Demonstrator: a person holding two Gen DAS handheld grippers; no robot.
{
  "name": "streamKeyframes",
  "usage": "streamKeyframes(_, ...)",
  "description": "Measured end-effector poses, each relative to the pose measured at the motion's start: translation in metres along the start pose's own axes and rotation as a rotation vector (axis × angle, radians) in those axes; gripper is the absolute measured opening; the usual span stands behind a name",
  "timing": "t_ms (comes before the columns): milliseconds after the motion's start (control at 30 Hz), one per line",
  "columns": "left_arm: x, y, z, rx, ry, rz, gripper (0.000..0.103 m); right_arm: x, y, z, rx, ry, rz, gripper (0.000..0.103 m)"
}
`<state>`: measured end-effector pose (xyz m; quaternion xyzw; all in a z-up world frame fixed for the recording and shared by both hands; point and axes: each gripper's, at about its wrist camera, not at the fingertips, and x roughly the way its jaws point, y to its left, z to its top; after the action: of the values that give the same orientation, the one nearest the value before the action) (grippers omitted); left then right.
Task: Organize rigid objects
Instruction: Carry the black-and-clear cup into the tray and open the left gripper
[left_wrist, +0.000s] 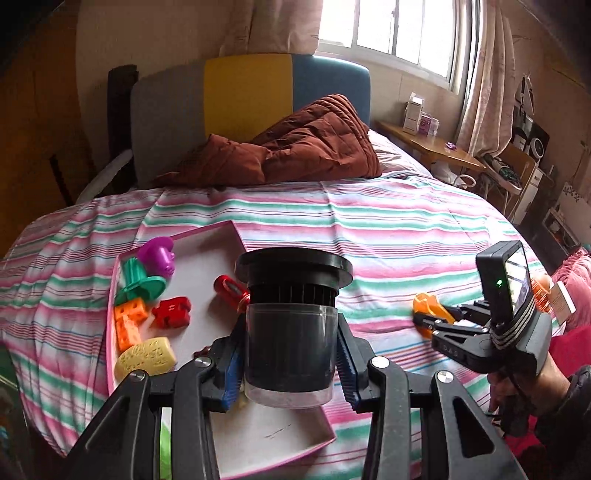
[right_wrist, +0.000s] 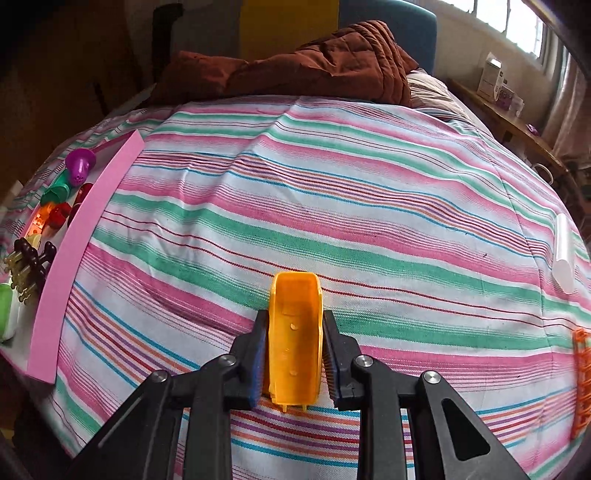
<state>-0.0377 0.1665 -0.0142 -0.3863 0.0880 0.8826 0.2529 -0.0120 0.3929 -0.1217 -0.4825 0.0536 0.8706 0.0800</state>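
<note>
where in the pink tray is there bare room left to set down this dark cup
The pink tray is crowded along its left side: purple piece, green piece, orange blocks, red block, yellow block. Free patches: the far corner beyond the red ring, and the near right corner below the dark cup held in the left gripper.

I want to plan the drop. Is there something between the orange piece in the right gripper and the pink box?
Nothing visible. Only bare striped bedspread lies between the orange piece and the pink box, whose low wall faces it.
</note>
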Motion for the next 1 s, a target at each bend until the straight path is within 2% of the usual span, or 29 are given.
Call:
streamKeyframes(233, -0.010, 0.017, -0.016, -0.033, 0.000, 0.036, 0.043, -0.001, 0.001, -0.004, -0.011, -0.036, 0.004, 0.027)
streamKeyframes(633, -0.028, 0.079, -0.047, -0.153, 0.018, 0.178, 0.043, 0.000, 0.007, -0.006, -0.044, -0.049, -0.027, 0.027)
streamKeyframes(1000, -0.037, 0.101, -0.065, -0.196, 0.025, 0.215, 0.043, -0.002, 0.009, -0.010, -0.050, -0.067, -0.044, 0.027)
